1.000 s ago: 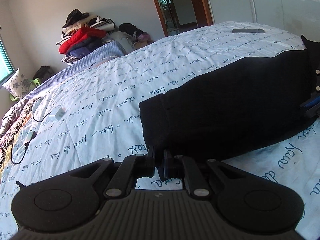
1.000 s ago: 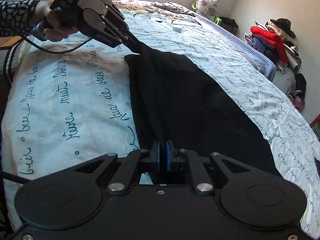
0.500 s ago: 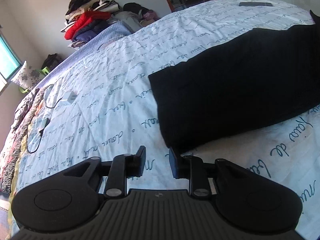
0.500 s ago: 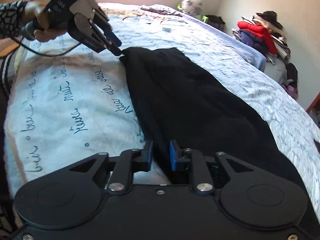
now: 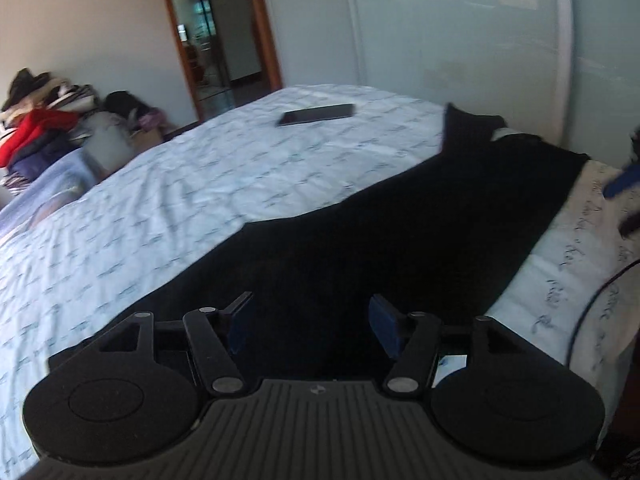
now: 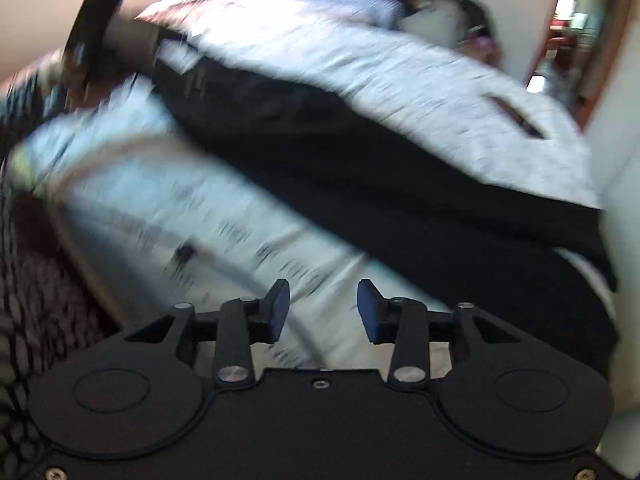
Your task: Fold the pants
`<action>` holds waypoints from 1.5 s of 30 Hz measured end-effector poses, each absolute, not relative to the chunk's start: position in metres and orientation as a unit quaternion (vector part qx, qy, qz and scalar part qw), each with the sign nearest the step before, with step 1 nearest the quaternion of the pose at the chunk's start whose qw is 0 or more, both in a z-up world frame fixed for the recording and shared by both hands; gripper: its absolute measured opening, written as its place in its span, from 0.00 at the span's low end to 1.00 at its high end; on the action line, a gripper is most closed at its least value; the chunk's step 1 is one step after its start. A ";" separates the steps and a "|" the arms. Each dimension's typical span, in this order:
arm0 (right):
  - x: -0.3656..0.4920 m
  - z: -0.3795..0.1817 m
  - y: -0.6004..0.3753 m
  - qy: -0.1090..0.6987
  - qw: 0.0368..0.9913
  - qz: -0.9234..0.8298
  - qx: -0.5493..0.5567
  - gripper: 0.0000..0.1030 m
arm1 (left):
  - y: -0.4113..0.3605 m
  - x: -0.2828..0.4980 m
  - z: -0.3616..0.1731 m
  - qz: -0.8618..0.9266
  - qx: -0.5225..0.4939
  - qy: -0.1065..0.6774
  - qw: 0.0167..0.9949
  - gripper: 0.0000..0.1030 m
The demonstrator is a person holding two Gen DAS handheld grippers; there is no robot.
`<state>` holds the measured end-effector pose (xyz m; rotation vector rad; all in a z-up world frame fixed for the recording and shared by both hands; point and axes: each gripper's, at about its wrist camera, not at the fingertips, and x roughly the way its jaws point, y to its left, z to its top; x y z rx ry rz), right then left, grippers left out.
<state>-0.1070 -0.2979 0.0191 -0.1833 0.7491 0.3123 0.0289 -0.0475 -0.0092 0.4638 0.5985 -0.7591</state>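
The black pants (image 5: 400, 232) lie flat and lengthwise on the white bedspread (image 5: 200, 184) with blue script. My left gripper (image 5: 310, 322) is open and empty, just above the near end of the pants. My right gripper (image 6: 322, 308) is open and empty over bare bedspread (image 6: 224, 216), with the pants (image 6: 400, 176) stretching diagonally beyond and to the right of it. The right wrist view is motion-blurred. The other gripper and the hand holding it (image 6: 100, 48) show blurred at its upper left.
A dark flat phone or tablet (image 5: 318, 115) lies on the far part of the bed. A pile of clothes (image 5: 40, 128) sits at the left by the wall. An open doorway (image 5: 216, 40) is behind the bed. A cable (image 5: 600, 292) runs along the bed's right edge.
Both grippers were shut on the pants' ends, then opened and let go. Both have swung away to new viewpoints; the pants now lie on the bed.
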 end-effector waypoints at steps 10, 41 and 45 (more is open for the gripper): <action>0.061 -0.029 -0.314 0.373 0.888 0.227 -0.145 0.38 | -0.111 0.045 -0.063 -0.400 0.214 0.367 0.813 0.60; -0.051 -0.054 -0.301 0.437 0.857 0.211 -0.176 0.01 | -0.097 -0.003 -0.063 -0.429 0.243 0.319 0.810 0.03; -0.054 -0.035 -0.311 0.380 0.896 0.170 -0.156 0.03 | -0.099 -0.003 -0.065 -0.428 0.248 0.320 0.808 0.03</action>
